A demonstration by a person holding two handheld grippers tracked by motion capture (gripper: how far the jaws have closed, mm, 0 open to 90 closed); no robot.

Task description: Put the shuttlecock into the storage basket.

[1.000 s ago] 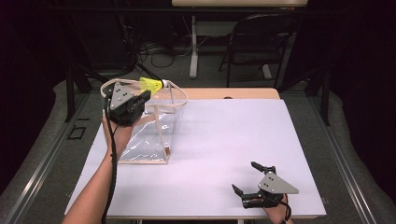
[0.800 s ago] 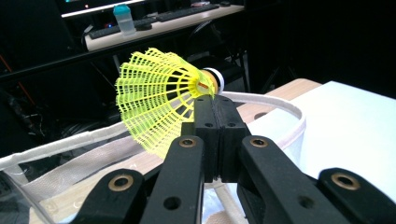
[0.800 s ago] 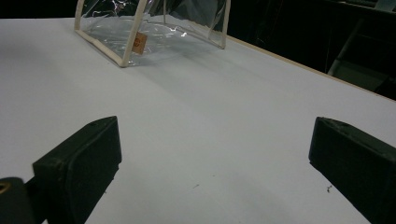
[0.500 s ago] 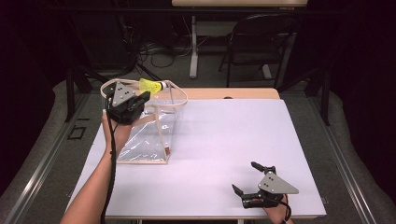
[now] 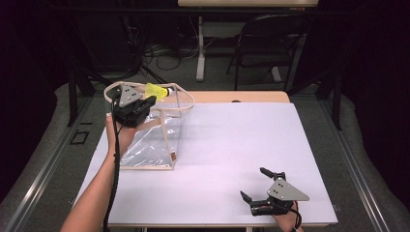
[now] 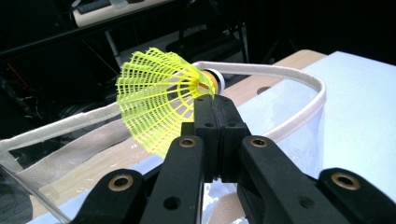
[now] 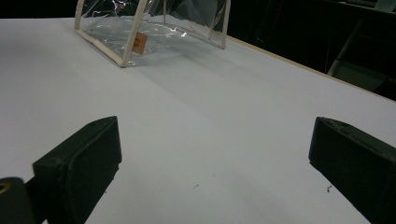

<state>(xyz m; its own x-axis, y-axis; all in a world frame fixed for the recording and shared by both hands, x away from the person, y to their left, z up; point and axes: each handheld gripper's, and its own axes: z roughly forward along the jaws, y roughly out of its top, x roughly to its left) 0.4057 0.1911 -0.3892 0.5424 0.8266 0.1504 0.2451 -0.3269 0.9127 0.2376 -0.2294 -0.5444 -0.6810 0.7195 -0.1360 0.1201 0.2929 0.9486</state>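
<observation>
A yellow plastic shuttlecock (image 5: 157, 91) (image 6: 159, 102) with a white cork tip hangs over the open mouth of a clear bag (image 5: 150, 140) with cream trim. My left gripper (image 5: 149, 100) (image 6: 215, 105) is shut on the shuttlecock near its cork end, just above the bag's white rim (image 6: 280, 72). The bag stands at the table's left side, and its base also appears at the top of the right gripper view (image 7: 140, 28). Near the front right edge my right gripper (image 5: 252, 182) (image 7: 215, 158) rests low on the table, jaws wide apart with nothing between them.
The table (image 5: 232, 145) has a white cover, with a strip of bare wood (image 5: 241, 96) along its far edge. A dark chair (image 5: 261, 48) and desk legs (image 5: 199, 48) stand behind it on the floor.
</observation>
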